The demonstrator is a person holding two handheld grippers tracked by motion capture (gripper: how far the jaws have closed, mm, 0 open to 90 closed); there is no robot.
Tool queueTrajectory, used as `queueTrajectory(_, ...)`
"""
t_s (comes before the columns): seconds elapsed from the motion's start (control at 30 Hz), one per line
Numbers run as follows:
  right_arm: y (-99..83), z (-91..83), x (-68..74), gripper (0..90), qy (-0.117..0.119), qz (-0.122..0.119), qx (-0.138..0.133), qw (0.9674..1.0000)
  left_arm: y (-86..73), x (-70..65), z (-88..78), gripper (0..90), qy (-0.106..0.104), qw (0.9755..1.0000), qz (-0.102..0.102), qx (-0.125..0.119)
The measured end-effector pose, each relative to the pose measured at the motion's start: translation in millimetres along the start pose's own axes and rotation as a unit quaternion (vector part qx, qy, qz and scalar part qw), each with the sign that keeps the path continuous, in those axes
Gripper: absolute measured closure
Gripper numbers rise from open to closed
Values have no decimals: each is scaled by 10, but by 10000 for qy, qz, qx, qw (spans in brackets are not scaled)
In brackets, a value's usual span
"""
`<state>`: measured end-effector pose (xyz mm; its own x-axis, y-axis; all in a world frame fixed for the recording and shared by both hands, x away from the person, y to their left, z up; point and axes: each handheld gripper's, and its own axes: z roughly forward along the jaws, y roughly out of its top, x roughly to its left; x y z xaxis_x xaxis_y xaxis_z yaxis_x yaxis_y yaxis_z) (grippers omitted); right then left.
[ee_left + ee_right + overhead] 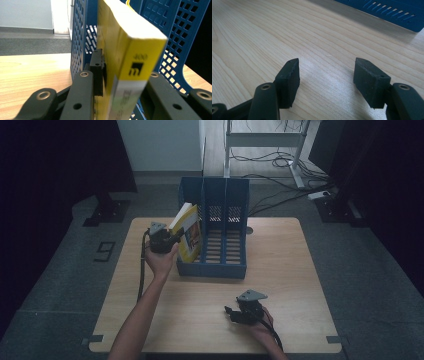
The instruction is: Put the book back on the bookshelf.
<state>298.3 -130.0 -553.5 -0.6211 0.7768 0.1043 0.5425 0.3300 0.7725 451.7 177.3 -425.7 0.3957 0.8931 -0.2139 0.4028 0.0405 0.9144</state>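
The yellow book sits between my left gripper's jaws, leaning tilted in the leftmost slot of the blue file rack, its lower end down inside the compartment and its top corner poking out above the rack wall. I judge the job mostly done: the book is in its slot, and what is left is to let go fully, draw the gripper back, and perhaps nudge the book upright, since it slants toward my hand.

In the left gripper view the book's spine fills the space ahead of me. The left pad lies right against the cover, and I cannot see the other pad behind the spine, so I read this as a grip that is loose but not yet released. The rack's perforated walls stand just beyond and on both sides of the book.

My right gripper rests low over the wooden table, well apart from the rack and toward the near edge. Its jaws stand spread with nothing between them, bare tabletop ahead and the rack's front lip farther off
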Motion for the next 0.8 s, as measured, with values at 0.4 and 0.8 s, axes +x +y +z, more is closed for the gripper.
queueTrajectory(0.4, 0, -1, -3, 373, 12, 19, 0, 10000, 36, 2, 12, 679, -11, 10000, -34, 84)
queueTrajectory(0.8, -1, -1, -6, 373, 17, 13, -5, 10000, 97, -60, 58, 755, 209, 9993, 288, 95)
